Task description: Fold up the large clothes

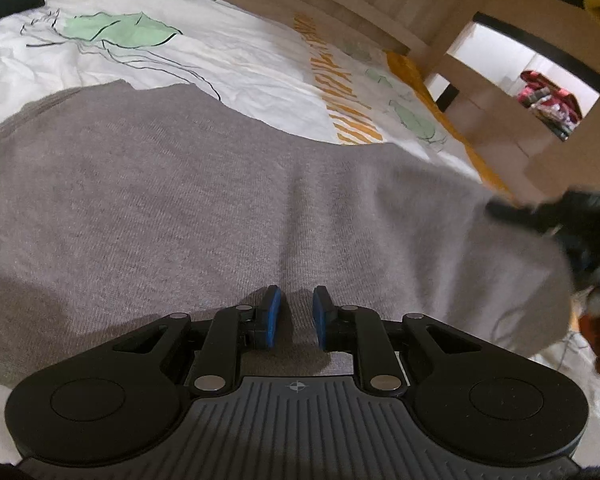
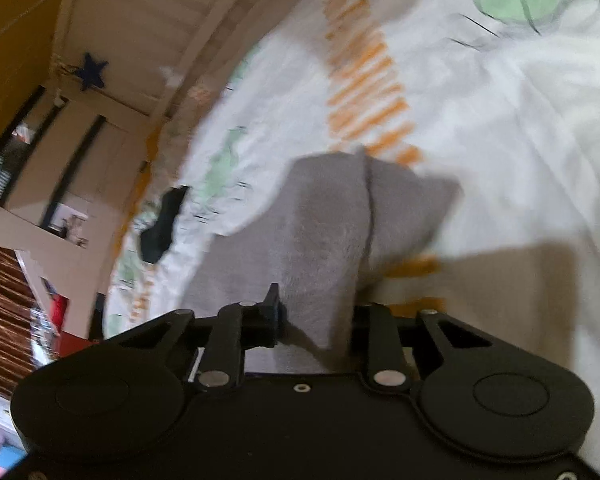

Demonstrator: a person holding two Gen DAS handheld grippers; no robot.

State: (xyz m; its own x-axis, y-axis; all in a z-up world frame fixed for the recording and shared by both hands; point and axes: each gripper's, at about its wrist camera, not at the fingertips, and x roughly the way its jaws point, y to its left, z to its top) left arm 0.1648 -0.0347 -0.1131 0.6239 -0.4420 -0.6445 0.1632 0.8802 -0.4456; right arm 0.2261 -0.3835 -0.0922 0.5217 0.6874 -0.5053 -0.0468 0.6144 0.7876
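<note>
A grey knit sweater point(image 1: 228, 200) lies spread on a bed under a white printed sheet point(image 1: 236, 52), its long axis running side to side across the left wrist view. The L gripper point(image 1: 296, 316) sits over the garment's near middle, blue-padded fingers point(image 1: 273, 316) close together w/ a narrow gap, grey knit showing between them; whether they pinch a ridge of cloth or just hover can't be told. At the sweater's far right end in that view, a dark blurred shape that looks like the R tool meets the cloth edge. In the right wrist view, the R gripper point(image 2: 316, 316) has a bunched flap of the same sweater point(image 2: 324, 232) rising from between its fingers, so they look clamped on it, though the right-hand finger is hidden by cloth and the frame is blurred. The flap stands off the sheet point(image 2: 500, 128), throwing a shadow beside it. Judged from this, the R hand is the one placed to carry its end over, toward the sweater's middle where the L gripper waits, i.e. along the long axis. A small dark item point(image 2: 162, 228) lies on the sheet beyond the sweater's left edge in the R view, well apart from the fold path.
</note>
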